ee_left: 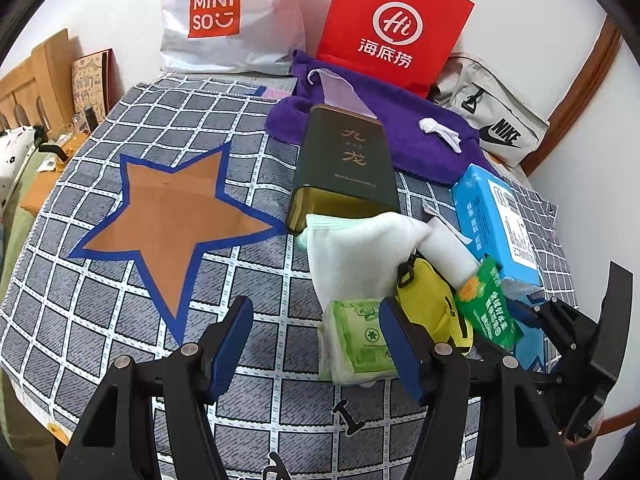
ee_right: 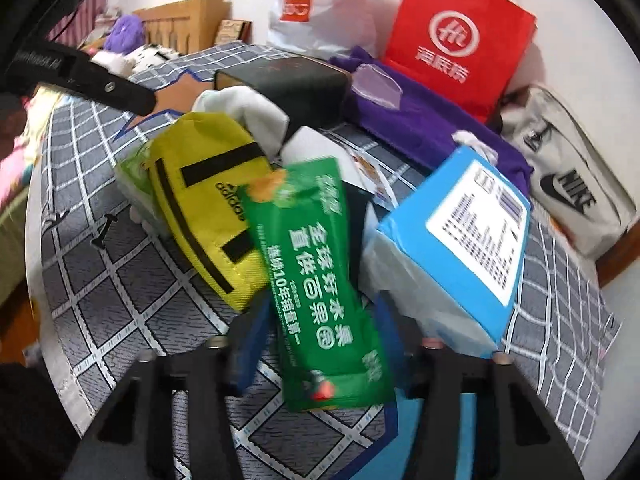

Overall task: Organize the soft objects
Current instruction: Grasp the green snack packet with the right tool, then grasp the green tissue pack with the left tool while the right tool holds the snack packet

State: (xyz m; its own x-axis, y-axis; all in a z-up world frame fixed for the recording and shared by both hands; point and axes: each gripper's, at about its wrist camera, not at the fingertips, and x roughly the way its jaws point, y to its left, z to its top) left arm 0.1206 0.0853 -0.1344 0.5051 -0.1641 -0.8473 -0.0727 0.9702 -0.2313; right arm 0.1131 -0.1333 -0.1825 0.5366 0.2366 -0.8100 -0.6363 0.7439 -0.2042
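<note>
Left gripper (ee_left: 316, 348): jaws apart, nothing between them; one finger just beside the tissue pack (ee_left: 354, 344).
Right gripper (ee_right: 320, 356): green packet (ee_right: 316, 280) between the fingers – grip unclear (picture blurred).
Pile: packet, yellow pouch (ee_right: 208, 208), white sock (ee_left: 352, 248), blue box (ee_right: 452, 256) crowded together.
Open room: star mat (ee_left: 168, 220) – bare.

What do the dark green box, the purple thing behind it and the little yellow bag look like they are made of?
The dark green box looks like metal tin: hard straight edges, a brassy rim, a dull sheen. The purple cloth seems a plush towel-like fabric, fuzzy and matte with soft folds. The yellow bag looks like woven synthetic fabric, probably nylon or polyester, with visible weave and black straps.
</note>
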